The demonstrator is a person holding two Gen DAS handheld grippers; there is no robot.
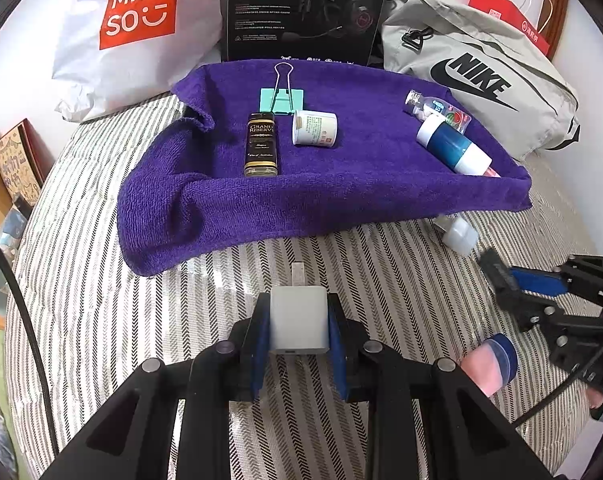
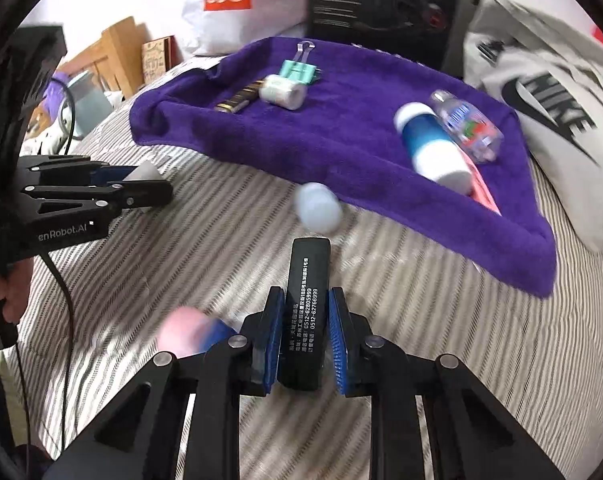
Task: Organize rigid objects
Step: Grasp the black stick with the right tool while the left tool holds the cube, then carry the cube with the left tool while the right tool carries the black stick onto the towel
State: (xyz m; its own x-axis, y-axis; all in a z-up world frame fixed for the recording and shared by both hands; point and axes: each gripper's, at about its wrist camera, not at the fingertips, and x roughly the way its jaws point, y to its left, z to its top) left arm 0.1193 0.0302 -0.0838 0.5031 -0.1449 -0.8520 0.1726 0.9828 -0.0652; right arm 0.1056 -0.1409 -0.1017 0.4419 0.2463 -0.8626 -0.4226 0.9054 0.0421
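Note:
A purple towel [image 1: 341, 192] lies on the striped bedcover [image 1: 101, 300]. On it rest a teal binder clip [image 1: 281, 98], a dark labelled bottle [image 1: 261, 144], a white jar [image 1: 315, 128], a blue-and-white bottle [image 1: 453, 146] and a small clear bottle [image 1: 437, 110]. My left gripper [image 1: 299, 312] is shut on a white charger cube [image 1: 299, 324] just above the cover, in front of the towel. My right gripper [image 2: 306, 308] is shut on a black bar with white print [image 2: 307, 276]. A small white bottle [image 2: 317, 208] lies at the towel's near edge. A pink-and-blue container [image 2: 189, 332] lies left of the right gripper.
Behind the towel stand a white Miniso bag [image 1: 133, 12], a black headset box [image 1: 305, 8], a grey Nike bag [image 1: 477, 80] and a red paper bag [image 1: 509, 16]. Wooden boards and clutter sit off the bed's left side [image 2: 117, 52]. A cable [image 2: 61, 288] hangs from the left gripper.

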